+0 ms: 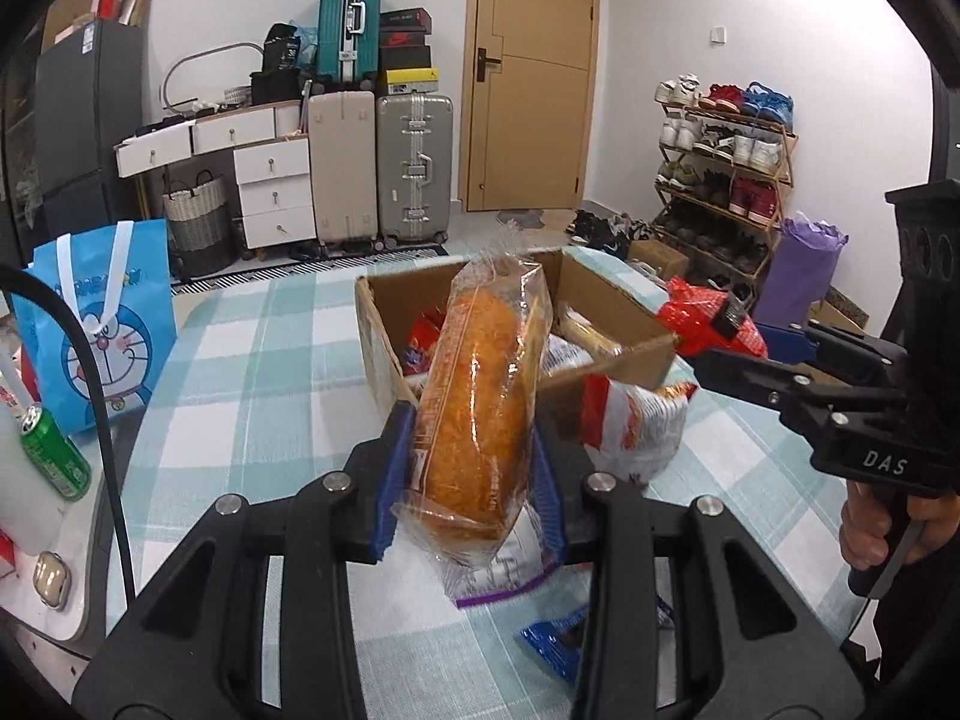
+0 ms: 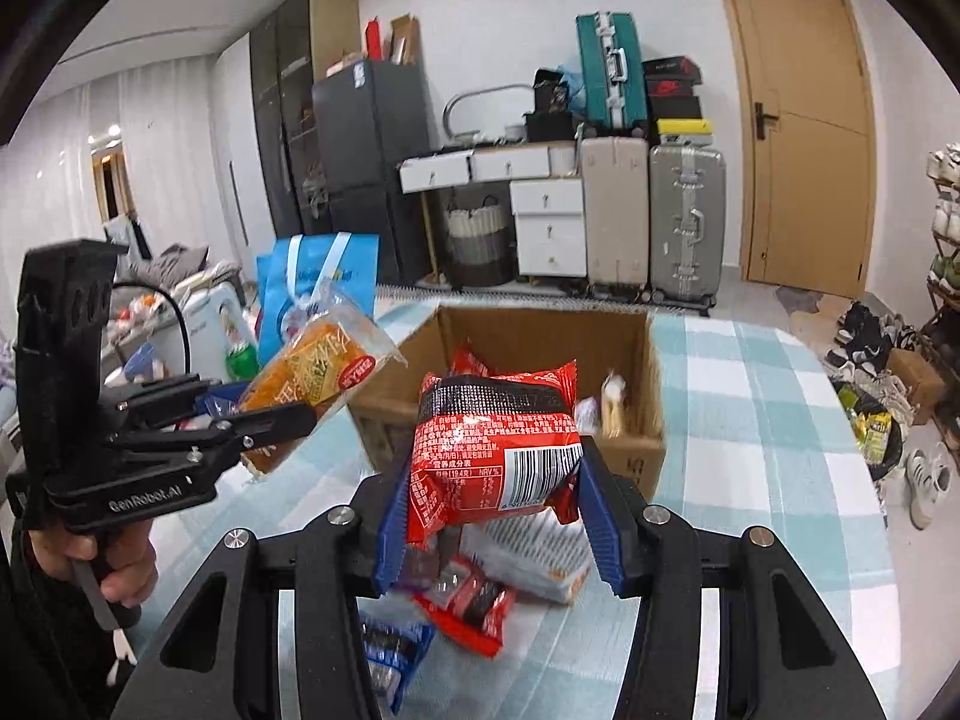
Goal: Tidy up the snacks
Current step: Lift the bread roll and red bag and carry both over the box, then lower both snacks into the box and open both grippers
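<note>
My left gripper (image 1: 474,468) pinches a clear-wrapped orange bread roll (image 1: 480,396) between its blue pads, holding it up off the table in front of the cardboard box (image 1: 384,354). My right gripper (image 2: 492,498) is closed on a red snack packet (image 2: 492,450) with a white barcode panel and dense small print; I can make out "NRV%" there, the rest being too fine to read. The left tool's side reads "GenRobot.AI", the right one's "DAS". A blue gift bag (image 1: 102,324) with a cartoon cat stands at the table's left edge, a green can (image 1: 54,450) beside it.

The box sits open-topped on the checked tablecloth (image 1: 252,360), near the far edge. Inside lie a red packet and pale wrapped sticks against the right wall. Its top is clear above both held packs. On the cloth between me and the box lie a white-and-red pouch (image 1: 630,426), a blue packet (image 2: 390,654) and a red one (image 2: 468,600). Bare cloth stretches to the right of the box.
</note>
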`<state>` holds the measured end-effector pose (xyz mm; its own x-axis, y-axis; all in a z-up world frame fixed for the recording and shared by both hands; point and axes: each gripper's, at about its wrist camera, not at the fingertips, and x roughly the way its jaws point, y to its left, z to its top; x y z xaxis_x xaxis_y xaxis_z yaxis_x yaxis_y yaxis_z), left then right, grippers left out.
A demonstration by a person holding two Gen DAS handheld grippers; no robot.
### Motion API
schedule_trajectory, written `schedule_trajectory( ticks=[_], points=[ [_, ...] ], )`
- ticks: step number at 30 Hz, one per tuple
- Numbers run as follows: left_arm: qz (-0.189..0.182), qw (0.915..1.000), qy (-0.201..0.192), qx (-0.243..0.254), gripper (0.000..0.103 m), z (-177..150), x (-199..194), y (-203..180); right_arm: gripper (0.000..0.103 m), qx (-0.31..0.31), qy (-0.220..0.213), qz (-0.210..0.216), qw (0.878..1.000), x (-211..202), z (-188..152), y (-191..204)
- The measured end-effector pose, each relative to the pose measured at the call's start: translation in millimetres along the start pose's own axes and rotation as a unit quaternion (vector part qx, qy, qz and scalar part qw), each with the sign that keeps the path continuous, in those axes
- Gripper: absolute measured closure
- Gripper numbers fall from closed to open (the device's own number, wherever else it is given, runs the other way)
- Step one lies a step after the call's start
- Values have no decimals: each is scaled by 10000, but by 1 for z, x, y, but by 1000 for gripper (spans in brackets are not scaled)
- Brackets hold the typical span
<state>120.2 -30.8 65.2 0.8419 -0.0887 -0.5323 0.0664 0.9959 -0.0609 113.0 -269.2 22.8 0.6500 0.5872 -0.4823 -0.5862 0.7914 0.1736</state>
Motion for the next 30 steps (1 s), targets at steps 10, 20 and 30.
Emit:
schedule_trajectory(
  ticks=[10, 20, 30],
  points=[
    [278, 9995, -124, -61, 69, 35, 19, 3, 53, 279, -62, -80, 9996, 17, 25, -8],
    [324, 9995, 45, -30, 69, 48, 66, 2, 53, 439, 67, -99, 9990, 47, 32, -22],
    [403, 9990, 148, 107, 69, 52, 105, -5, 53, 550, 233, -147, 9981, 67, 32, -30]
  ],
)
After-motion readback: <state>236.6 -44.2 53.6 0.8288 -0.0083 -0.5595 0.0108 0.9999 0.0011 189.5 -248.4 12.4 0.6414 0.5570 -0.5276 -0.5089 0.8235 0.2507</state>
